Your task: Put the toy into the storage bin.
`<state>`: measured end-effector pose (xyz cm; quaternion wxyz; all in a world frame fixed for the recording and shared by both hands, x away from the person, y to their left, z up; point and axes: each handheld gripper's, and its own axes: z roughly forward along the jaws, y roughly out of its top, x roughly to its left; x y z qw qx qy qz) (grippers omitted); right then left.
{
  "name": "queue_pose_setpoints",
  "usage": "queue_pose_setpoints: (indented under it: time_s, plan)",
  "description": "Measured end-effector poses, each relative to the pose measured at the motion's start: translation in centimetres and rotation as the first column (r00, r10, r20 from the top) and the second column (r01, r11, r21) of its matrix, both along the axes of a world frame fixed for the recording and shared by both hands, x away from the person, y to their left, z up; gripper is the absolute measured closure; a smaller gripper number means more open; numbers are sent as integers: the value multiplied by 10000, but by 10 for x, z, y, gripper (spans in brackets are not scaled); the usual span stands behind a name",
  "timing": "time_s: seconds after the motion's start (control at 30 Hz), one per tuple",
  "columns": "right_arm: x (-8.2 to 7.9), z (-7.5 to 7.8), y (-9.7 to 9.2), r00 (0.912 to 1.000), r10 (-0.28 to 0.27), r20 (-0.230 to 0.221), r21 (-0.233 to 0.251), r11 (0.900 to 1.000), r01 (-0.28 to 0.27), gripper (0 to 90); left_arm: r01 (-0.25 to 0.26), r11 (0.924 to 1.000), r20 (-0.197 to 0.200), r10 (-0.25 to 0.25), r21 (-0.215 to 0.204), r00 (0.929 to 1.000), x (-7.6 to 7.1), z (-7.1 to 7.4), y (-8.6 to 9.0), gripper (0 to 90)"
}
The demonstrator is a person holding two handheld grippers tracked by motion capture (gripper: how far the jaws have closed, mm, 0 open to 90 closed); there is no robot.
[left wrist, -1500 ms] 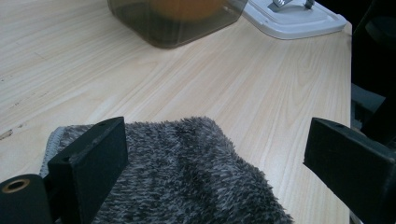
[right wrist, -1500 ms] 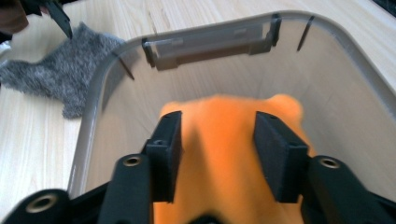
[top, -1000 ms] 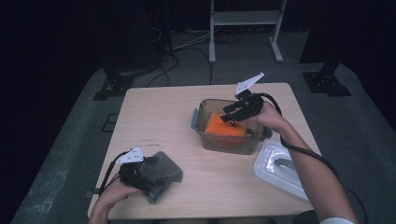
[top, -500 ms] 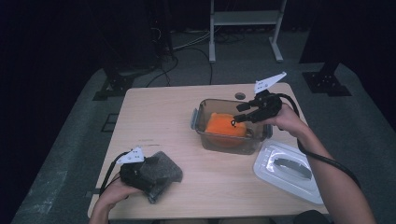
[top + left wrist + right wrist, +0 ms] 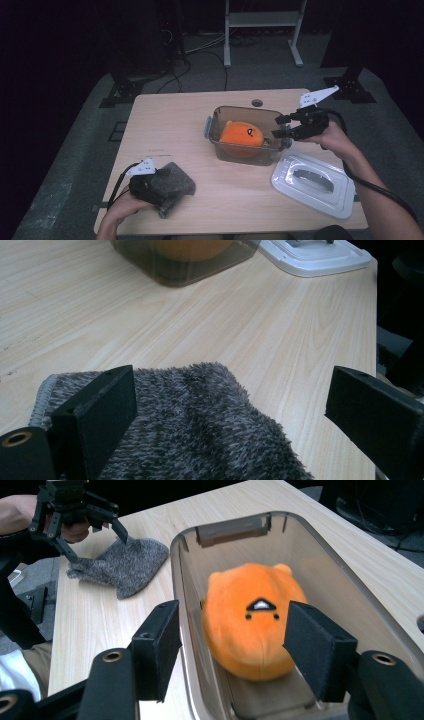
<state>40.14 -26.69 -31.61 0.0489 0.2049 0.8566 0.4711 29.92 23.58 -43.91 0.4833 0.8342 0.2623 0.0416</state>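
An orange plush toy [image 5: 242, 135] [image 5: 250, 622] lies in a clear brownish container [image 5: 216, 131] [image 5: 182, 580] at the middle of the table. My right gripper [image 5: 279, 128] [image 5: 237, 650] hovers at the container's right end, open. Its jaws have just been opening, and the plush sits beyond the pads, untouched. My left gripper [image 5: 161, 183] [image 5: 225, 405] [image 5: 97, 547] rests at the front left over a grey fuzzy cloth [image 5: 175, 186] [image 5: 200, 430] [image 5: 125, 567]. Its jaws stand wide apart with the cloth lying under them.
The container's white lid [image 5: 312, 182] [image 5: 315, 252] lies flat at the table's [image 5: 170, 125] front right, under my right forearm. A small round hole [image 5: 257, 103] sits near the far edge. A metal stand [image 5: 262, 30] and cables are on the floor behind.
My right gripper has drawn back to the right, from over the plush to the container's right end, with its jaws wider. The plush stays in the container. The left gripper has not moved.
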Motion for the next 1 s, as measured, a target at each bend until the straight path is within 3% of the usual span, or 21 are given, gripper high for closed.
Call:
queue_pose_setpoints:
  time_s: [0.23,0.6,1.0]
  plan:
    - [-14,-9,-22,9995,-311,-33,54,9995,312,350,-21,9999,-26,21,-148,10000,0,0,0,48]
    - [-45,-43,-59,9967,-786,-223,159,9968,789,326,-24,9999,2,24,-130,10000,0,1,0,47]
    - [-59,-80,-76,9918,-1170,-505,101,9930,1177,317,-30,9998,-40,29,-171,10000,1,1,-2,47]
